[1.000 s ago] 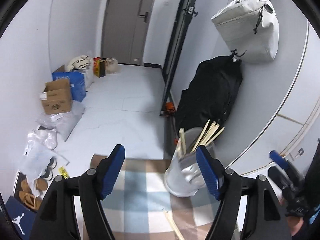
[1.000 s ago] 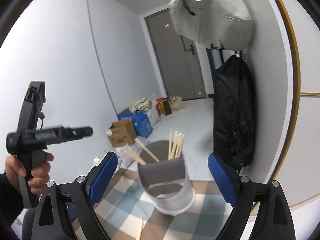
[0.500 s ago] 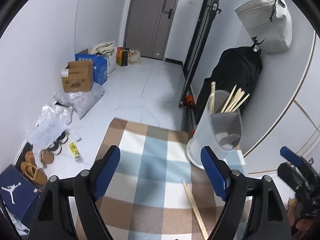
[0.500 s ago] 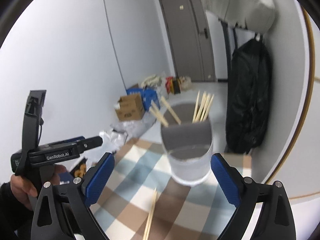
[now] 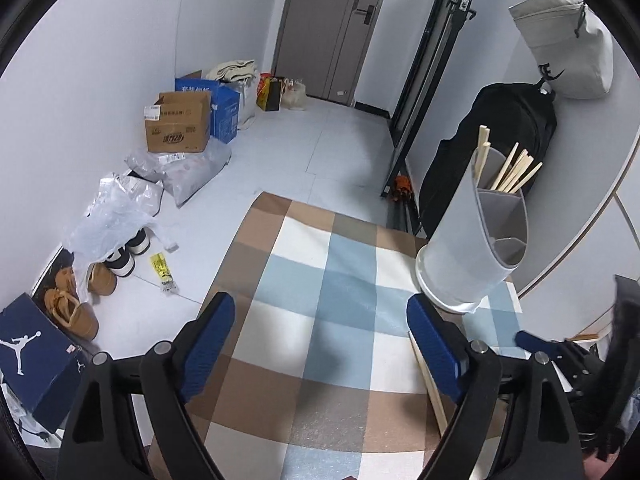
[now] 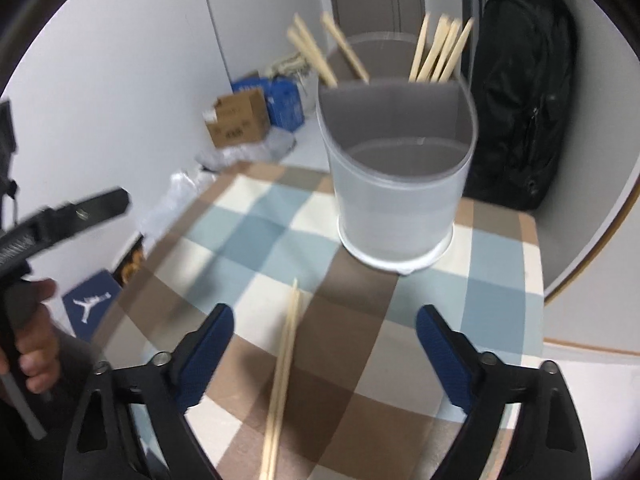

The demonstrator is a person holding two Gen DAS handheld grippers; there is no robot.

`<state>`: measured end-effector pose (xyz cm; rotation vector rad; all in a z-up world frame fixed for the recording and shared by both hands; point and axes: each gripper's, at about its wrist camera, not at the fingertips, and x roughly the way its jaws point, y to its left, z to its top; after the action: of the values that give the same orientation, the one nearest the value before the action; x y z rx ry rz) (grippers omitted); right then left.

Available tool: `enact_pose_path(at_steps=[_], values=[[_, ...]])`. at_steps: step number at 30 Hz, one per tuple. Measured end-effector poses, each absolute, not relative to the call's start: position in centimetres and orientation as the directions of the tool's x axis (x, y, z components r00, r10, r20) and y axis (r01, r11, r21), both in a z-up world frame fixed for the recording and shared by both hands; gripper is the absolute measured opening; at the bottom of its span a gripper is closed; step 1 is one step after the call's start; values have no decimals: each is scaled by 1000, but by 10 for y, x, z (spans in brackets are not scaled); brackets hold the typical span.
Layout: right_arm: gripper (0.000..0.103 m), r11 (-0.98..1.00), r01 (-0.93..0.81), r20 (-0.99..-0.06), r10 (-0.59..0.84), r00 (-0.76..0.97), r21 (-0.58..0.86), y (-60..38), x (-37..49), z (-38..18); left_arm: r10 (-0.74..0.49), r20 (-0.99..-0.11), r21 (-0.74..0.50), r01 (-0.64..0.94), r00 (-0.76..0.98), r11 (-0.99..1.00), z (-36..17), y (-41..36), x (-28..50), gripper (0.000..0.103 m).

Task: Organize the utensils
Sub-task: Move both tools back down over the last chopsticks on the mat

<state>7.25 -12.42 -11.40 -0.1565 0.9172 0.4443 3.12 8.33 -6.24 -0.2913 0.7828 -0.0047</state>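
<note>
A grey utensil holder with compartments stands at the far right of a checked tablecloth; several wooden chopsticks stand in its back compartments. It also shows in the left wrist view. A pair of chopsticks lies flat on the cloth in front of the holder, between my right gripper's open jaws and below them. In the left wrist view the pair lies partly behind the right finger. My left gripper is open and empty above the cloth.
A black backpack and a grey bag hang on the wall behind the holder. Cardboard boxes, plastic bags, shoes and a blue shoe box lie on the floor to the left. The table's left edge drops to the floor.
Both grippers have pulled back and tilted down from the holder. The chopsticks lying on the cloth have come in between my right gripper's jaws.
</note>
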Motion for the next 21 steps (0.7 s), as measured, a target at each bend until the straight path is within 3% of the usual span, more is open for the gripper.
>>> enact_pose_path(at_steps=[1, 7, 16, 19, 21], values=[[73, 897, -440, -805, 293, 517, 43, -121, 74, -118, -116, -701, -261, -102, 703, 960, -64, 83, 32, 85], [59, 895, -445, -860, 229, 455, 3, -108, 88, -147, -114, -721, -264, -119, 684, 957, -68, 91, 32, 85], [56, 897, -442, -879, 197, 434, -17, -102, 96, -157, -119, -740, -291, -155, 663, 944, -75, 105, 32, 85], [48, 899, -438, -879, 192, 437, -22, -100, 99, -156, -129, -743, -302, -157, 657, 940, -76, 105, 34, 85], [48, 900, -435, -878, 188, 439, -25, -97, 102, -156, -135, -746, -305, -155, 652, 940, -77, 104, 34, 85]])
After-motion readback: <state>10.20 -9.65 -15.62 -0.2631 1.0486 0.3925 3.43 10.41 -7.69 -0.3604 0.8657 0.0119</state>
